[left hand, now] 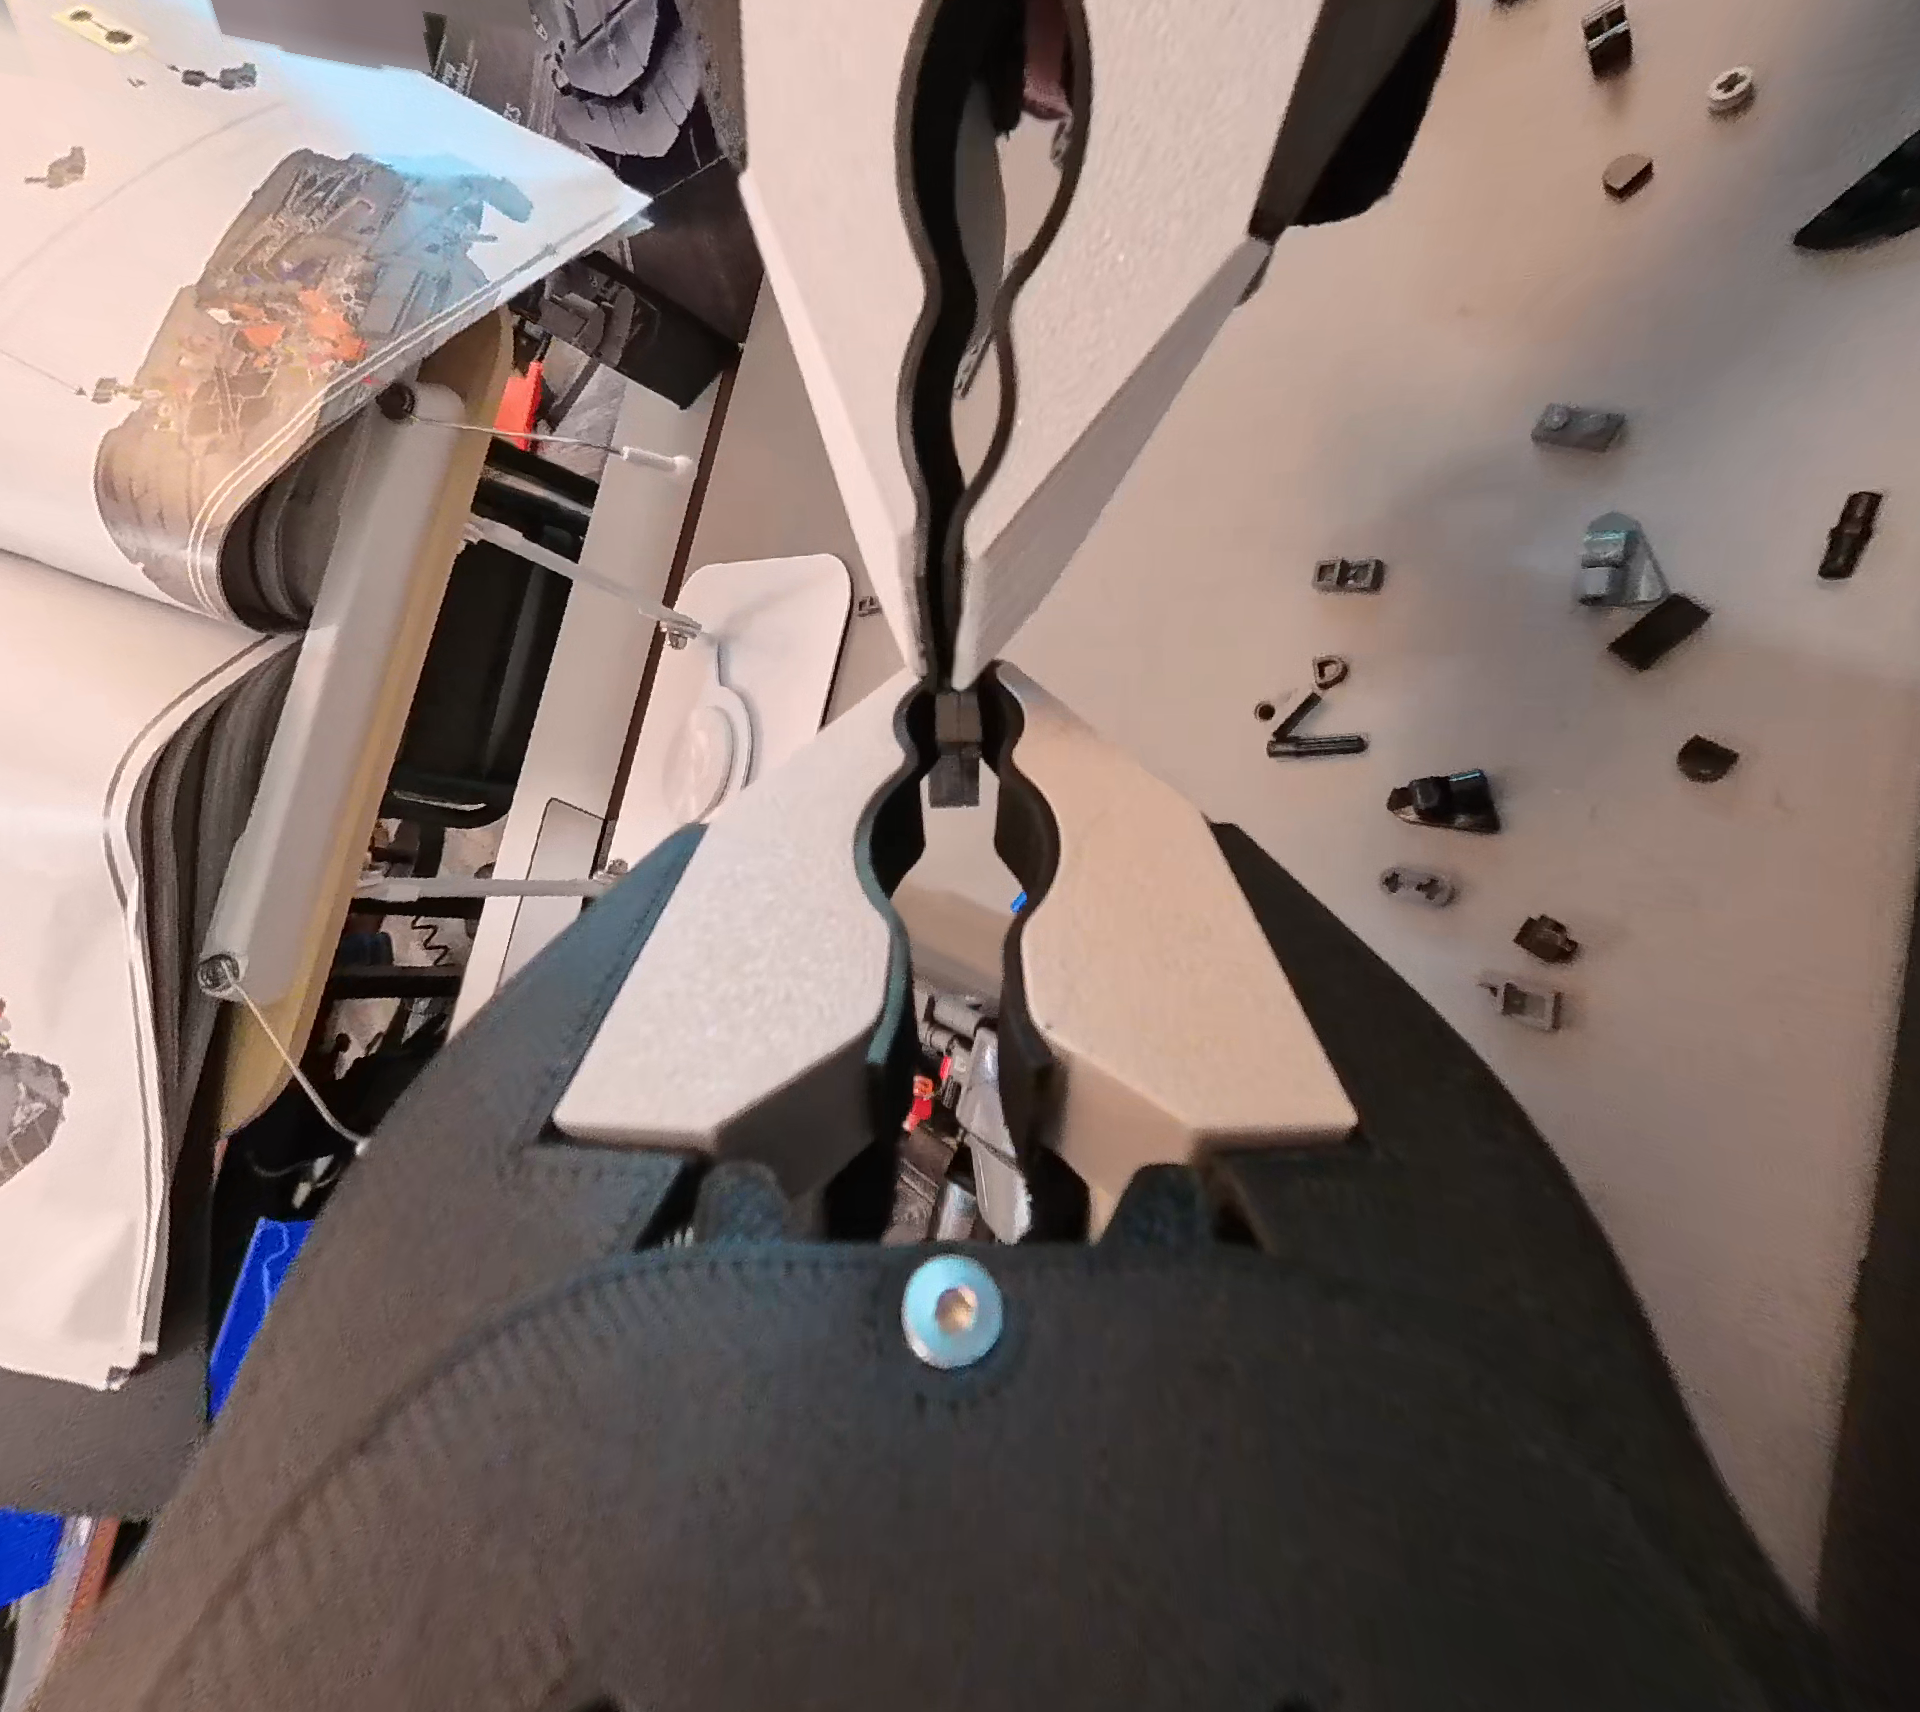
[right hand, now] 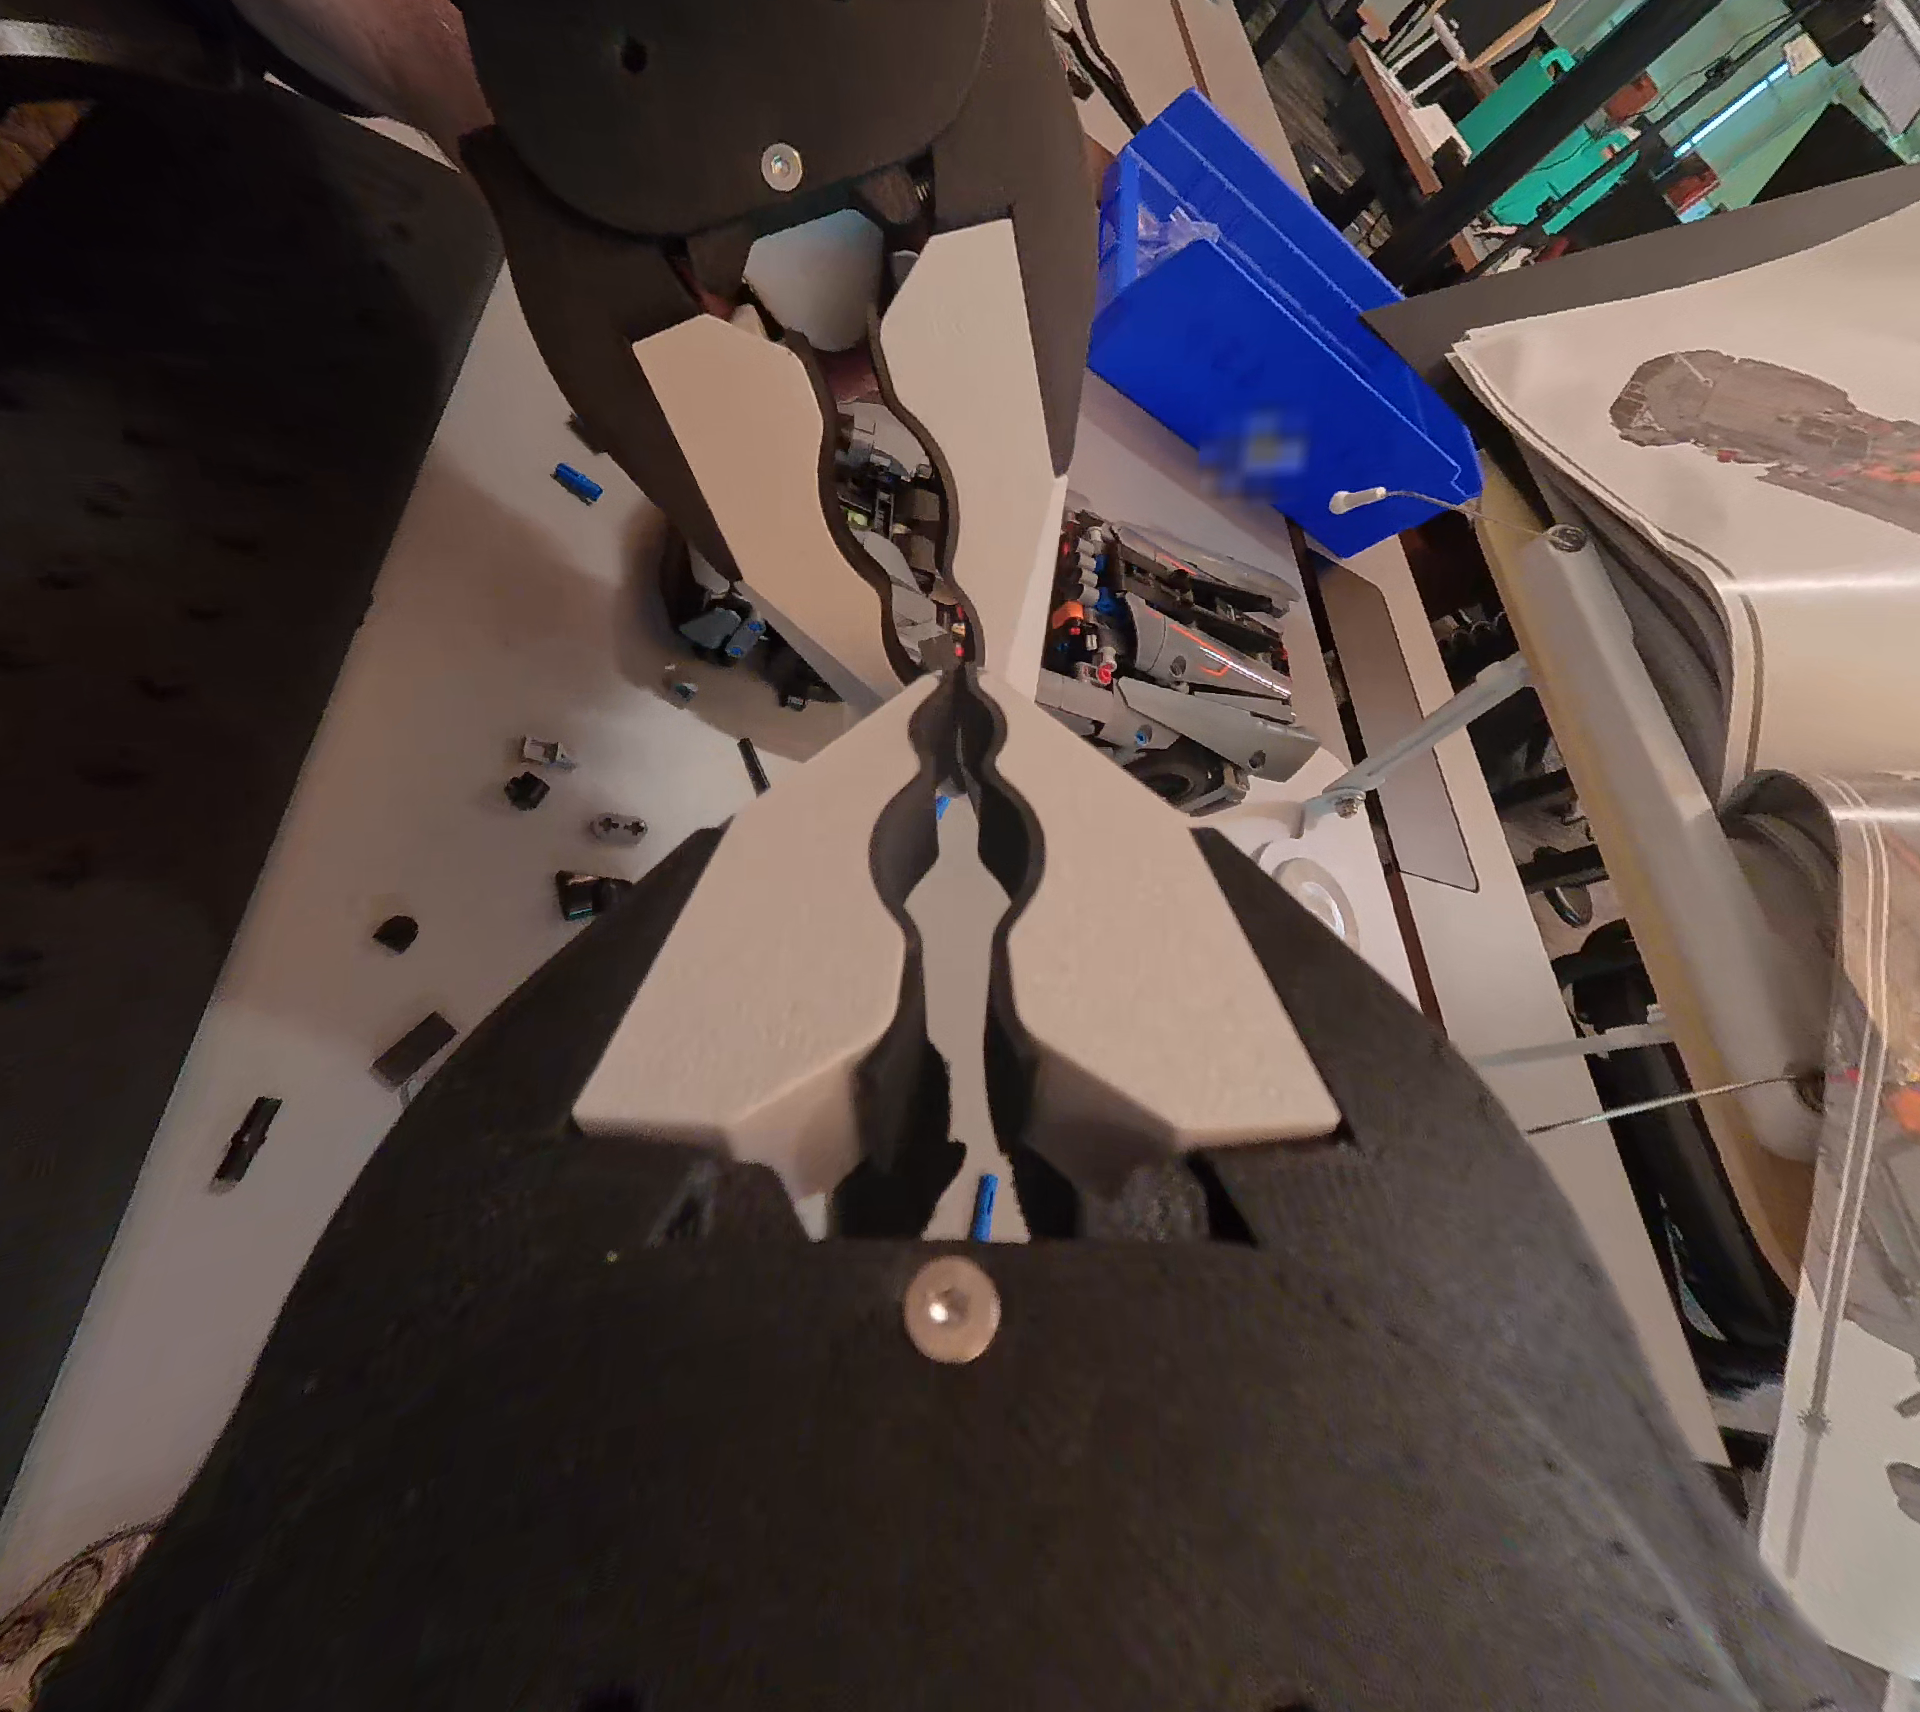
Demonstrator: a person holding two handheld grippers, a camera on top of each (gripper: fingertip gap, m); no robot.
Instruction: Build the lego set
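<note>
Both pictures are bright and mostly sharp in the middle. The tabletop [left hand: 1195, 582] looks warm and creamy, with soft grey shadows beside each small brick. The book [left hand: 260, 228] has a pale blue shine on its top page, like window light. In the right wrist view, the left edge is very dark, and the far room beyond the blue bin [right hand: 1278, 343] glows green. Lines bend near the edges. Close parts look a bit fuzzy.
</note>
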